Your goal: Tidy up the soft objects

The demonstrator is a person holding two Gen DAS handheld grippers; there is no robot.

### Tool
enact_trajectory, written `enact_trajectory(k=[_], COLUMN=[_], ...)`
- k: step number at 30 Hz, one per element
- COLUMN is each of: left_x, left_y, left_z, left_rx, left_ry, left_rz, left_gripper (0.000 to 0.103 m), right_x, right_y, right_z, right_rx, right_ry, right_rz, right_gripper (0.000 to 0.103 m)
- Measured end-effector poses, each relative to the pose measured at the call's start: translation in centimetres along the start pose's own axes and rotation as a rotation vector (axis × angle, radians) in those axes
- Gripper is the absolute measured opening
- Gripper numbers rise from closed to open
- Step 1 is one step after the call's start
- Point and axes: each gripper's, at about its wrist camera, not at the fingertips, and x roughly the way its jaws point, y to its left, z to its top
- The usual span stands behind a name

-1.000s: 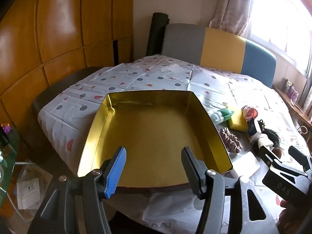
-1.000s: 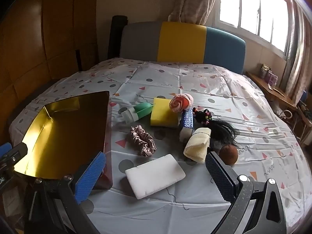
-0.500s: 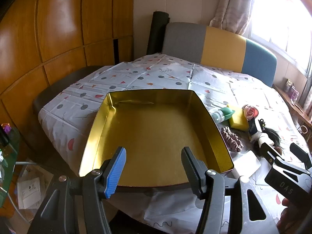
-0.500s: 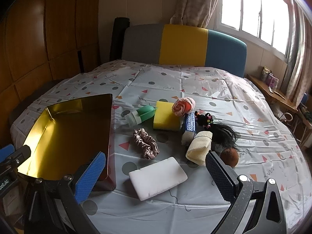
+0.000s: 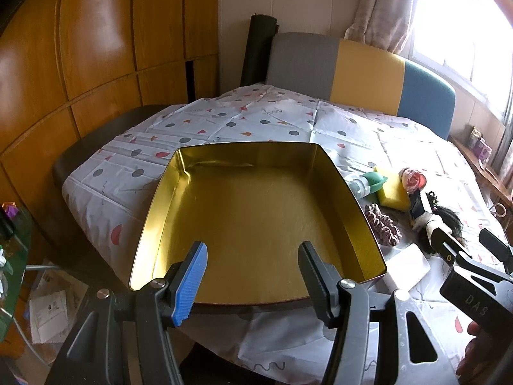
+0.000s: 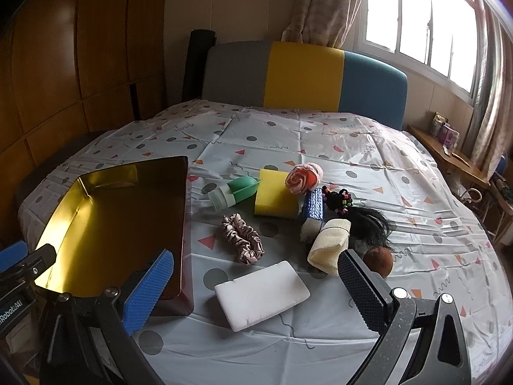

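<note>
An empty gold tin tray [image 5: 179, 192] lies on the left of the patterned tablecloth, and my left gripper [image 5: 253, 272] hovers open over its near edge. To its right lie a white sponge [image 6: 261, 293], a pink scrunchie [image 6: 243, 237], a yellow sponge [image 6: 275, 197], a green bottle [image 6: 234, 191], a rose-shaped cloth [image 6: 303, 175], a blue brush [image 6: 314, 210], a cream folded cloth [image 6: 330, 245], black hair [image 6: 368, 221] and a brown ball [image 6: 378, 258]. My right gripper [image 6: 255, 264] hangs open above the white sponge, touching nothing.
A grey, yellow and blue seat back [image 6: 304, 77] stands behind the round table [image 6: 288, 134]. Wood panelling [image 5: 96, 48] lines the left wall, with a dark chair [image 5: 96, 141] below it. A shelf [image 6: 449, 154] and a window are at the right. Papers lie on the floor at lower left.
Both views have drifted only slightly. No object has moved, and both grippers stay open as before.
</note>
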Motion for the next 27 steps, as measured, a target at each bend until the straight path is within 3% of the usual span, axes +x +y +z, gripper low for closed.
enact_trajectory(k=[27], left_x=[-0.09], left_y=[0.04], left_z=[-0.19], left_rx=[0.02], left_ry=[0.016], left_rz=[-0.004], left_gripper=[0.06], right_x=[-0.29], right_y=[-0.18], right_z=[0.19], right_rx=[0.001], right_ry=[-0.013], right_rz=[0.002], right_gripper=[0.103])
